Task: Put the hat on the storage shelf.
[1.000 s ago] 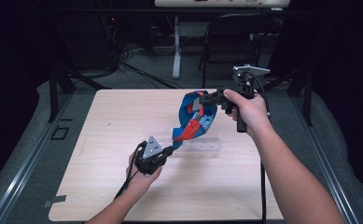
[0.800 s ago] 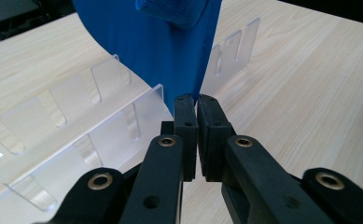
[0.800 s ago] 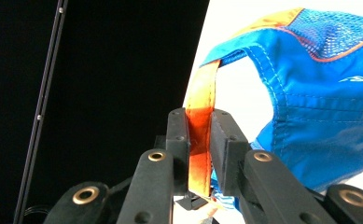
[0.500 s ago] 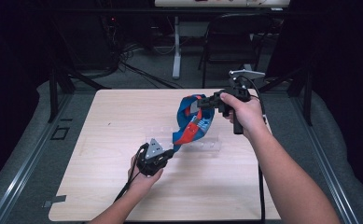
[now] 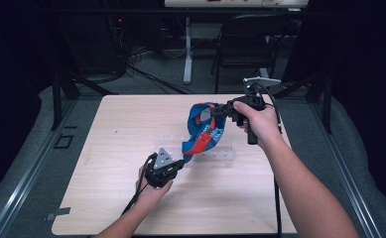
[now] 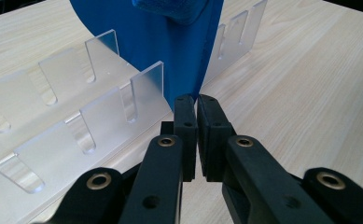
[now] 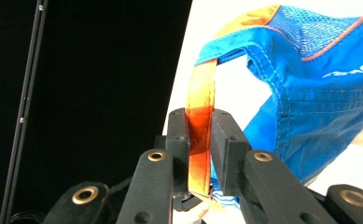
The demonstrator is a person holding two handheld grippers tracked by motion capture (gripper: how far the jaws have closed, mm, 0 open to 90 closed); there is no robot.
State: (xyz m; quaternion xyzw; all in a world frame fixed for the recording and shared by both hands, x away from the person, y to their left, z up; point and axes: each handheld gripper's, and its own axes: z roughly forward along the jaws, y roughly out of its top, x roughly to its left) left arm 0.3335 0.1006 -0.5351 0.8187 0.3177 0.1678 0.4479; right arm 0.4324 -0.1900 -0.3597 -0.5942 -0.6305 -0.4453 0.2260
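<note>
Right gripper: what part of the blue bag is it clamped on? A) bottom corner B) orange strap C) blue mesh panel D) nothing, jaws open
B: in the right gripper view the right gripper has both jaws pressed on the orange strap of the blue bag.

Both forearms are bare, with no sleeves showing. The left gripper (image 5: pixel 178 163) is a black, chunky tool with a grey three-cornered plate on top and a black cable trailing from it along the forearm. The right gripper (image 5: pixel 215 112) is black too, with a pistol-style handle, a grey plate above it and a black cable hanging down. Up close, each pair of jaws is matte black, blocky at the tips, on linked arms joined by brass-coloured rivets and small screw holes.
</note>
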